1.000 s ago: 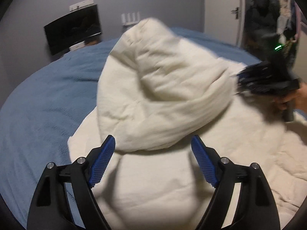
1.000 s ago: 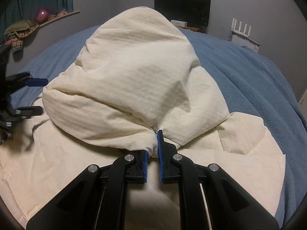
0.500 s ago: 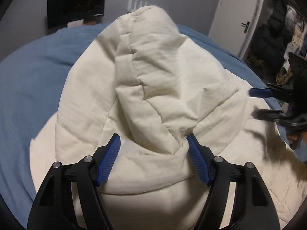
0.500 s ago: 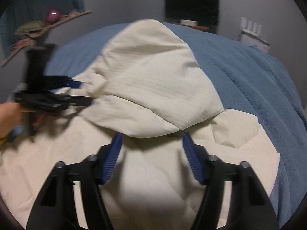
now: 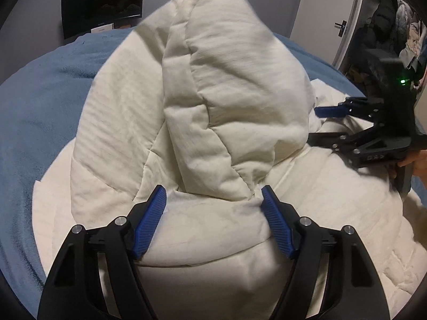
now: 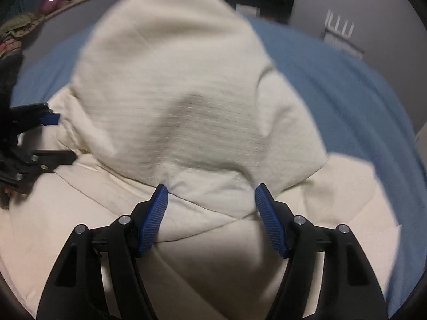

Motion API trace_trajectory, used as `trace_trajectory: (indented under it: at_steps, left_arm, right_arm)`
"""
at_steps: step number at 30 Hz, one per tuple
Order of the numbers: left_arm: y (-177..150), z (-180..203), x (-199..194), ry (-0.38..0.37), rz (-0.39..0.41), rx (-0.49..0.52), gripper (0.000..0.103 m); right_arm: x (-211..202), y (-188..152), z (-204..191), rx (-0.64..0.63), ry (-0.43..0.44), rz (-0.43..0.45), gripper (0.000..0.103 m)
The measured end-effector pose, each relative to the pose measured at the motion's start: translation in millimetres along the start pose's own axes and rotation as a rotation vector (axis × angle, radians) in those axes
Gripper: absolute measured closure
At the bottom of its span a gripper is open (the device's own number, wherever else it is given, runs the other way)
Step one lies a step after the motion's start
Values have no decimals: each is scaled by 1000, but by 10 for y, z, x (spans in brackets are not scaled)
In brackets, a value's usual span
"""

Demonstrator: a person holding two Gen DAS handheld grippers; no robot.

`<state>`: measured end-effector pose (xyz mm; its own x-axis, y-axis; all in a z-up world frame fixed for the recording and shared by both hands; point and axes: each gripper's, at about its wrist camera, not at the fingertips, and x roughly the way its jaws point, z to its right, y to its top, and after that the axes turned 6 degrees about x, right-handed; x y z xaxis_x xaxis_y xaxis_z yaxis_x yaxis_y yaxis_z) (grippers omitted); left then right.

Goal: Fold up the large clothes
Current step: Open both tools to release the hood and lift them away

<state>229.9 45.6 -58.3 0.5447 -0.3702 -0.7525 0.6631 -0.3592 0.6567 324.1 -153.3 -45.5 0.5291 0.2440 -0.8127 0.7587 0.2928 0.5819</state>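
Each black claw (image 5: 213,226) has ribbed blue pads (image 5: 149,224) and silver screws.

One bulky cream quilted garment (image 5: 229,101) is heaped on one blue fleece bed cover (image 5: 40,112). Two black two-finger grippers with blue ribbed pads: the left gripper (image 5: 214,200), the right gripper (image 6: 210,196). One dark wall-mounted screen (image 5: 102,4); one white door (image 5: 323,8).
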Motion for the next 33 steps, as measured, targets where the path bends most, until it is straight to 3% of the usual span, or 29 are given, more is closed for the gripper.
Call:
trace_trajectory:
  at_steps: [8,11,15,17,20,26,33]
  left_arm:
    - [-17,31,51,30,-3,17,32]
    - [11,77,-23,46,12,5,31]
    - [-35,68,-233,60,74,-42,11]
    - [-53,70,-308,69,86,-49,11]
    - [-81,36,-307,63,75,-74,11]
    - [-25,170,-245,135,5,-1,11]
    - [70,269,-873,148,22,-4,8]
  right_arm:
    - [0,-24,-41,-15,-40,34,38]
    - [-109,-44,-36,18,-47,49,33]
    - [-429,-144,-48,90,-19,89,33]
    - [-589,-204,-128,84,-1,115,33]
    - [-667,-290,-236,91,25,113,32]
    - [-1016,-348,-320,148,24,127,32]
    - [-1697,-593,-76,192,-40,128,24]
